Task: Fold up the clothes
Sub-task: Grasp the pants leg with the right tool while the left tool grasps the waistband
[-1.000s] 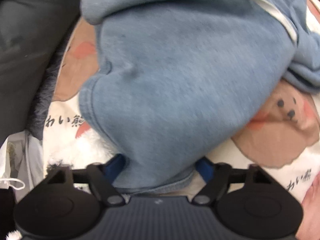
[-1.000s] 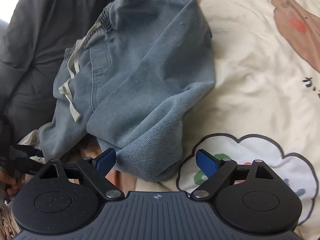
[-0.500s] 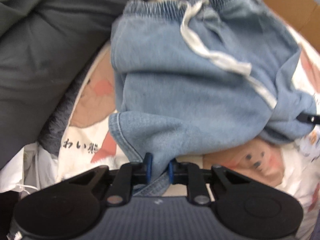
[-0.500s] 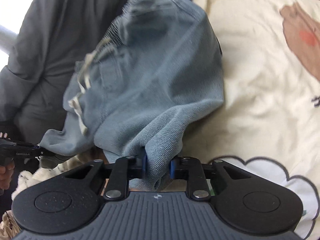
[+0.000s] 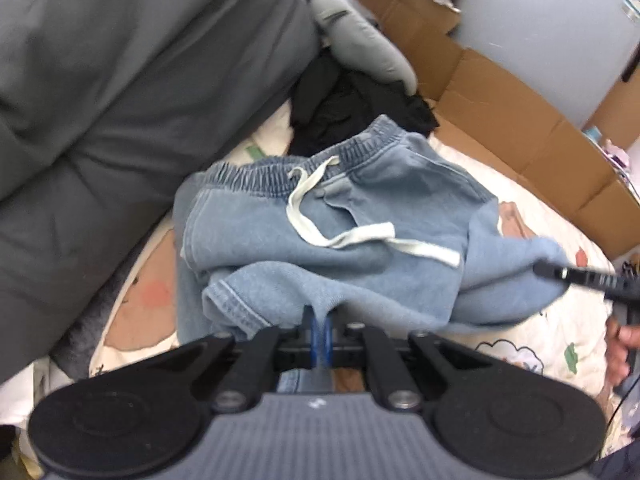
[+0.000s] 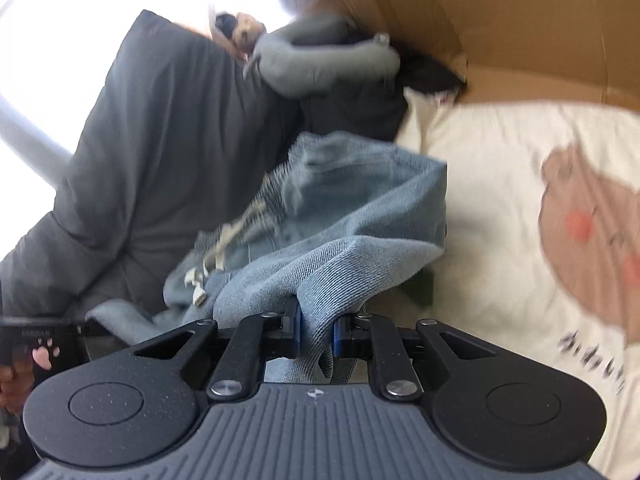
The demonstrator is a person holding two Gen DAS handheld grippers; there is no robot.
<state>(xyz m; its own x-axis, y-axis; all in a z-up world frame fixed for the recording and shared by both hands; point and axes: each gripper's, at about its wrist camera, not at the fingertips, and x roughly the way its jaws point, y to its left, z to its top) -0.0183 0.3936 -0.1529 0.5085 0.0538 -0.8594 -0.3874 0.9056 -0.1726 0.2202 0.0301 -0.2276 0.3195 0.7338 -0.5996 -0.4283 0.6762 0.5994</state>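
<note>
The work surface is a bed covered with a cream bedsheet (image 5: 532, 216) printed with brown bears, pink cheeks, small clouds and dark lettering; the cloth looks soft and lightly rumpled. Along one side lies a bulky dark grey duvet (image 5: 132, 92), matte and puffed into broad folds, and beyond it a paler grey plush toy (image 5: 360, 40) rests against a heap of black clothing (image 5: 348, 108). Flattened brown cardboard (image 5: 508, 112) stands along the far edge of the bed, with a pale wall behind it. In the middle of the sheet lie the denim-blue shorts (image 5: 360, 216), made of a thick brushed knit with a ribbed, gathered waistband and a flat white drawstring (image 5: 344, 236) trailing loosely across the front; the hems are double-stitched. The garment is bunched, its legs lifted toward the cameras. The left gripper (image 5: 320, 332) has its blue-padded fingers pressed together on a fold of one leg near the hem. The right gripper (image 6: 316, 332) likewise pinches a thick gather of the other leg between its blue pads, the twill weave showing clearly at close range. In the left wrist view the right tool's black fingers reach into the fabric at the far right, with the person's hand (image 5: 620, 344) behind them.
</note>
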